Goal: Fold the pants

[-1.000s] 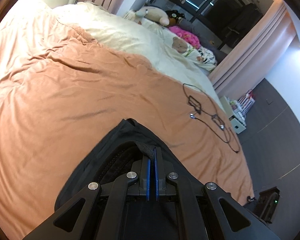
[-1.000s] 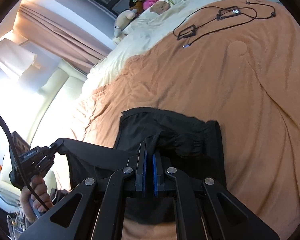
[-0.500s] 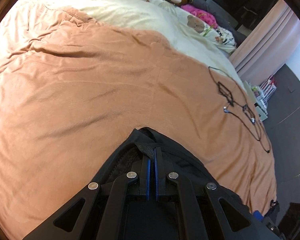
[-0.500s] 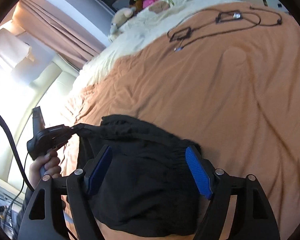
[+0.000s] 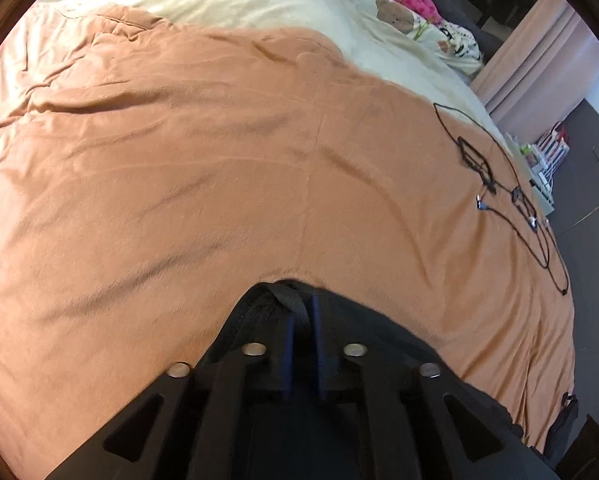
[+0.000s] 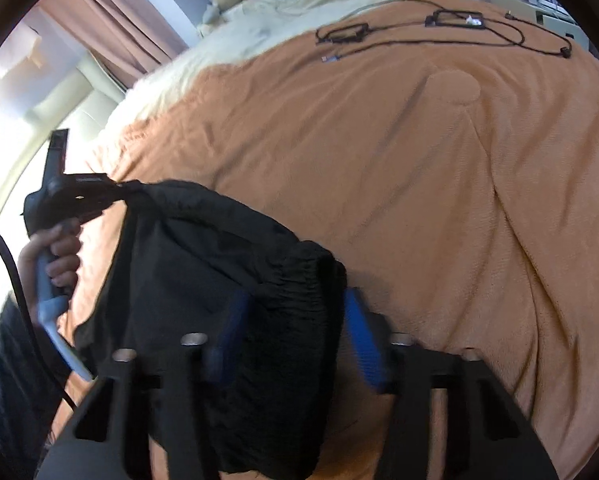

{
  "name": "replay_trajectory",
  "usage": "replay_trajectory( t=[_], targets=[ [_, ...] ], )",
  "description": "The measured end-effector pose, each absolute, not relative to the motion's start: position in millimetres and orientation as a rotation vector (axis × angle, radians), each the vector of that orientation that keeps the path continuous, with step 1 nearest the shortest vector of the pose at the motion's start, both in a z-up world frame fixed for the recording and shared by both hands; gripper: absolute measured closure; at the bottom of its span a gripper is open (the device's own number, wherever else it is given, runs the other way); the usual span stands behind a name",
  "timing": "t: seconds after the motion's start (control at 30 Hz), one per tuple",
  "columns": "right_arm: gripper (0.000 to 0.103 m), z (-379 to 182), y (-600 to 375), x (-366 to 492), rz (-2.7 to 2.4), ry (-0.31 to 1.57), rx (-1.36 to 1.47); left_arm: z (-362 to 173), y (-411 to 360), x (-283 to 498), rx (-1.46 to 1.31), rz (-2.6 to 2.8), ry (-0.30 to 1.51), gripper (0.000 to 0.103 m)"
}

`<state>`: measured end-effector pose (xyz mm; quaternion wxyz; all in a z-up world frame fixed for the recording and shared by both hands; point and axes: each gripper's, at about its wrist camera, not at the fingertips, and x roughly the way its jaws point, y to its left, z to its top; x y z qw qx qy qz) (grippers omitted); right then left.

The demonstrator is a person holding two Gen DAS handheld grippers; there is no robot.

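Note:
The black pants (image 6: 219,280) lie bunched and partly folded on the orange blanket (image 6: 379,160). My left gripper (image 5: 301,312) is shut on a corner of the waistband (image 5: 283,300); it shows in the right wrist view (image 6: 111,194) at the left, holding the pants' top edge up off the bed. My right gripper (image 6: 295,312) is open, its blue pads either side of the pants' elastic edge (image 6: 311,280), holding nothing.
Black cables with small adapters (image 6: 439,28) lie on the far right of the blanket, also in the left wrist view (image 5: 499,200). A cream duvet (image 5: 239,4) and stuffed toys (image 5: 395,16) lie at the bed's head. Curtains (image 6: 119,28) hang behind.
My right gripper has opened and let go of the pants, then narrowed its opening slightly. My left gripper stays shut on the waistband and has carried it further over the blanket.

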<state>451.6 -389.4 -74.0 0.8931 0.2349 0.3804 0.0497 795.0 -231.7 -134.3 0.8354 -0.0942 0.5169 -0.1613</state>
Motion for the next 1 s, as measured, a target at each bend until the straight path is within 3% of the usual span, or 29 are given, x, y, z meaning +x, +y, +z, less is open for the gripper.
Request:
replay_trajectory(
  t=[0.03, 0.07, 0.1, 0.37, 0.47, 0.6, 0.87, 1.0],
  targets=[
    [0.084, -75, -389, 454, 0.099, 0.799, 0.479, -132, -229, 791, -0.190, -0.336, 1.084, 0.058],
    [0.094, -74, -389, 453, 0.074, 0.791, 0.456, -128, -224, 786, -0.185, -0.329, 1.063, 0.052],
    [0.095, -72, -390, 451, 0.038, 0.780, 0.431, -125, -219, 783, -0.183, -0.320, 1.048, 0.044],
    [0.093, -70, -388, 435, -0.002, 0.775, 0.528, -110, -172, 753, -0.172, -0.284, 1.050, 0.043],
    [0.084, -65, -387, 429, 0.009, 0.770, 0.544, -107, -160, 738, -0.162, -0.281, 1.064, 0.043],
    [0.052, -66, -396, 409, 0.025, 0.752, 0.605, -103, -145, 716, -0.139, -0.282, 1.077, 0.043],
    [0.051, -74, -398, 377, 0.057, 0.741, 0.646, -110, -112, 671, -0.154, -0.261, 1.115, 0.043],
    [0.037, -80, -402, 361, 0.072, 0.718, 0.708, -119, -96, 647, -0.185, -0.245, 1.145, 0.042]
  ],
)
